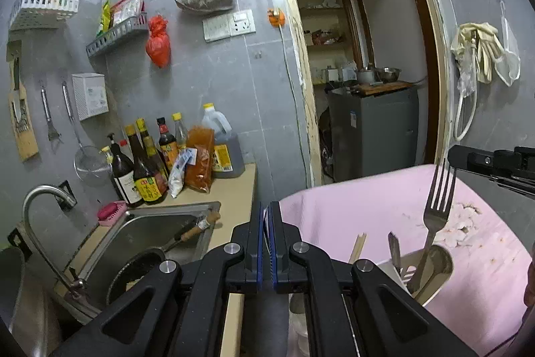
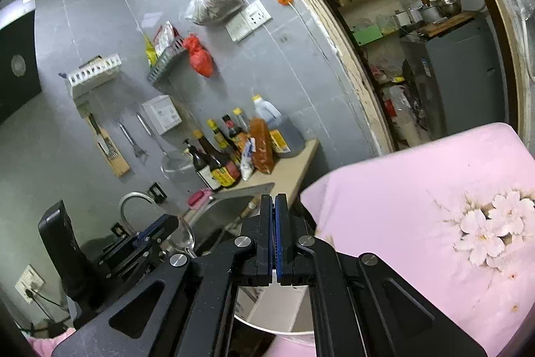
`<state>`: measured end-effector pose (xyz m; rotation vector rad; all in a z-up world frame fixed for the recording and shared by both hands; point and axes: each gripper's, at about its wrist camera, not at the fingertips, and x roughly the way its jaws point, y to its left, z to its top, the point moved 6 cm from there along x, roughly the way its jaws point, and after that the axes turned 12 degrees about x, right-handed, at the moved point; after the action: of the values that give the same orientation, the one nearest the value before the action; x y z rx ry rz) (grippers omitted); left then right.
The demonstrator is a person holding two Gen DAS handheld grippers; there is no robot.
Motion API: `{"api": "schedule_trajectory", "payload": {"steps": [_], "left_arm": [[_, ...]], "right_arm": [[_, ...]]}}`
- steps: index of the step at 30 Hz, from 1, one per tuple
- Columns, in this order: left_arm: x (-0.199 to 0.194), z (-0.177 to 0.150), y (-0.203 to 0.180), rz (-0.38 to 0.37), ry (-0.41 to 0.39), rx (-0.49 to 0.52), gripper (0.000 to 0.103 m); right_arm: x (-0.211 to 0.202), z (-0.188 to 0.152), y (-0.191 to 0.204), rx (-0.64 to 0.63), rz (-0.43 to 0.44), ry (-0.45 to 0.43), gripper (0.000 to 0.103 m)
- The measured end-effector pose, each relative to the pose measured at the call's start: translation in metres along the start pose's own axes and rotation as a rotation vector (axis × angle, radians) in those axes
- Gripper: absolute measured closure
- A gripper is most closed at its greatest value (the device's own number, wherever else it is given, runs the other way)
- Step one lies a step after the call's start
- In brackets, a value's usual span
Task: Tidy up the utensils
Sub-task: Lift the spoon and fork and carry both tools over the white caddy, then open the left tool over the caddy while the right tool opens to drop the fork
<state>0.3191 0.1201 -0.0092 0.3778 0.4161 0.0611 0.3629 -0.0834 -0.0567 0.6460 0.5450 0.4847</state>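
Standing tines-up in a white holder (image 1: 431, 270), the fork (image 1: 434, 216) leans w/ its handle down inside, next to a spoon bowl (image 1: 436, 263), a dark-tipped utensil (image 1: 394, 248) and a pair of chopsticks (image 1: 357, 248). The holder sits on the pink-clothed table (image 1: 351, 209), to the right of the sink (image 1: 157, 223).

Left gripper (image 1: 267, 223): jaws shut, blue pads touching or nearly so, nothing visibly between them. Right gripper (image 2: 276, 223): jaws shut too; it hangs over the holder rim (image 2: 277, 323). In the left view its body shows level w/ the fork tines, but whether it touches the fork, can't tell.

Handling, as a guess: the fork is stiff steel, light, smooth and prob. slippery. Best hold is the flat neck just below the tines, pinched across the wide faces so it won't twist. Tines are too narrow and springy. The neighbours stand close and loose, so lift straight up, or they may tip.
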Motion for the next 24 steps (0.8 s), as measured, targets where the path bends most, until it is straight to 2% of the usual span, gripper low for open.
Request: {"api": "schedule_trajectory", "payload": {"steps": [11, 21, 22, 23, 24], "left_arm": [[0.018, -0.026, -0.030, -0.104, 0.039, -0.012, 0.098], [0.016, -0.040, -0.030, -0.321, 0.082, -0.202, 0.094], [0.015, -0.041, -0.031, -0.341, 0.083, -0.216, 0.091], [0.016, -0.041, -0.030, -0.353, 0.085, -0.224, 0.082], [0.015, -0.042, -0.030, -0.363, 0.087, -0.235, 0.077]], "right_arm": [[0.007, -0.027, -0.010, -0.105, -0.117, 0.050, 0.101], [-0.008, -0.029, -0.012, -0.104, -0.158, 0.051, 0.101], [-0.009, -0.030, -0.012, -0.105, -0.162, 0.049, 0.101], [-0.010, -0.030, -0.011, -0.106, -0.164, 0.049, 0.101], [-0.011, -0.031, -0.011, -0.106, -0.166, 0.049, 0.101]]}}
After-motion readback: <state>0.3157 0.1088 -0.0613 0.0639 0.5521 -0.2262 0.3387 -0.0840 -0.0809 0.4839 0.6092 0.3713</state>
